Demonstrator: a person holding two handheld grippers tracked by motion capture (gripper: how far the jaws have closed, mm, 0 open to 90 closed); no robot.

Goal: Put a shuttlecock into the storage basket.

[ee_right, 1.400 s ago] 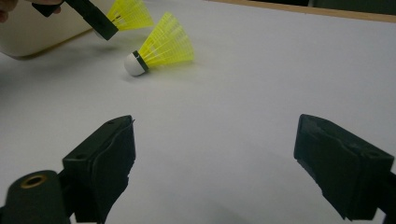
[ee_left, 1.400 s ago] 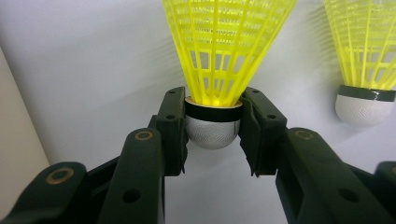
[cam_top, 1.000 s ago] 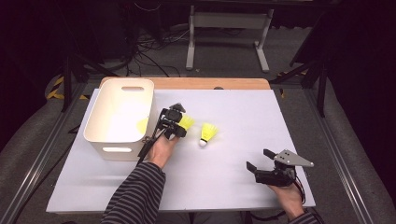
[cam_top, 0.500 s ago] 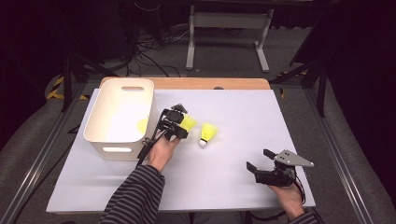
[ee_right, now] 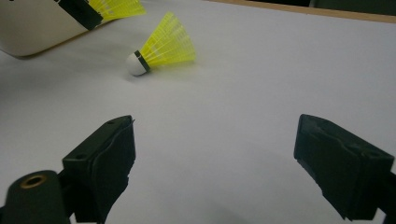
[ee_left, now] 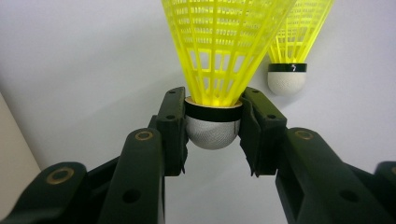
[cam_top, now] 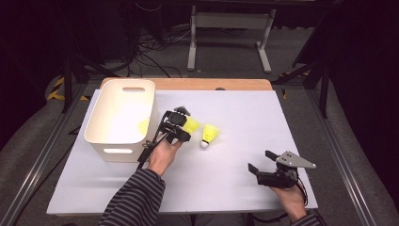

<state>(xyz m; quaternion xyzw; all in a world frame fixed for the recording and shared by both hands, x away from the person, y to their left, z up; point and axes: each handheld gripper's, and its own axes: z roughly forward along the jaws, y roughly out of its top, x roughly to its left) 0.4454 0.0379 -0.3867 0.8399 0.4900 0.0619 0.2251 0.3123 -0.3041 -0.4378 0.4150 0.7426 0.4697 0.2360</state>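
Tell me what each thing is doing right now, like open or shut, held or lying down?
Left gripper: shut on the held shuttlecock's cork.
Held shuttlecock: gripped at its white base, yellow skirt pointing away.
Second shuttlecock: lying on its side on the table, untouched.
Right gripper: open, holding nothing.
White bin: upright, with something yellow inside.

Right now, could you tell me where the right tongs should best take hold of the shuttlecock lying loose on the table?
Probably at the white cork head of the loose shuttlecock, just under its black band. It lies on its side, head toward the person, skirt away. The head is firm and rounded; the yellow mesh skirt would likely crush. The open right tongs could come from the near side, as the left tongs hold theirs.
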